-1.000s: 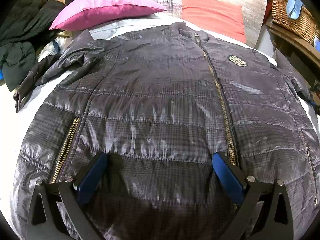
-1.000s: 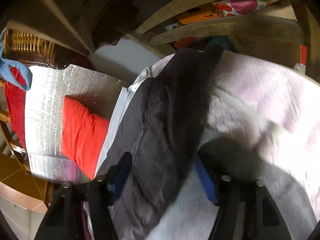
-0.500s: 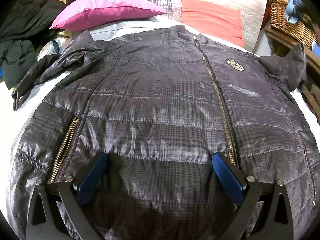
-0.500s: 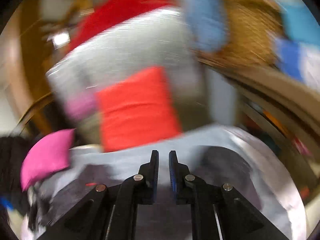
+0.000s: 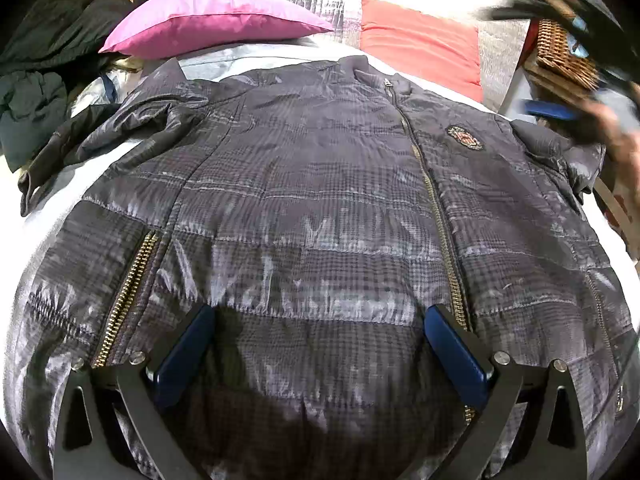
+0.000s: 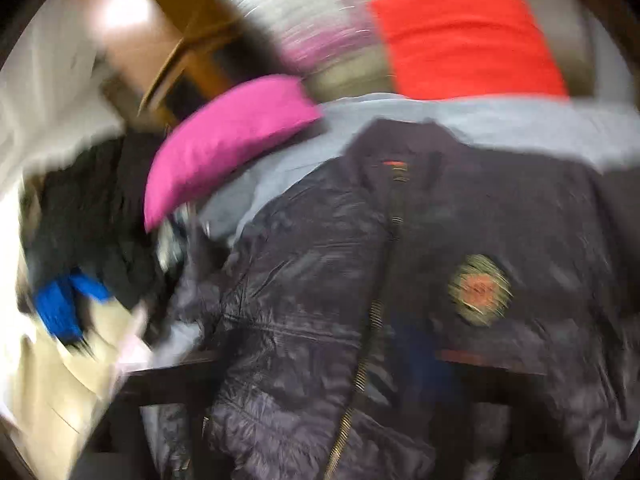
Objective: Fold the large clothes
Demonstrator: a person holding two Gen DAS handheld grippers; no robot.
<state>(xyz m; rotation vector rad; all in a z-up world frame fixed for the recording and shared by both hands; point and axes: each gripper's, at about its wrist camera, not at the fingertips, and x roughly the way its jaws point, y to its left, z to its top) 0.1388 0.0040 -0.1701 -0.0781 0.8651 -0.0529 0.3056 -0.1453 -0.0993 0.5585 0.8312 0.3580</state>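
Observation:
A dark quilted jacket (image 5: 320,200) lies face up on the bed, zipped, with a round badge (image 5: 463,136) on its chest. My left gripper (image 5: 318,344) hovers open over the hem, nothing between its blue pads. The jacket's right sleeve (image 5: 560,156) lies bunched at the shoulder. The left sleeve (image 5: 80,148) trails off to the left. My right gripper (image 6: 332,376) is badly blurred above the chest; its jaws are opening with nothing gripped. In the left wrist view one blue pad (image 5: 550,111) and a hand (image 5: 616,140) smear across the upper right.
A pink pillow (image 5: 208,20) and a red cushion (image 5: 420,44) sit at the head of the bed. Dark clothes (image 5: 36,80) are piled at the left. A wicker basket (image 5: 560,52) stands on wooden furniture at the right. White sheet (image 5: 48,196) shows around the jacket.
The right gripper closed on the right sleeve, swung it up over the shoulder and let go. It now sweeps across above the chest. The left gripper has not moved.

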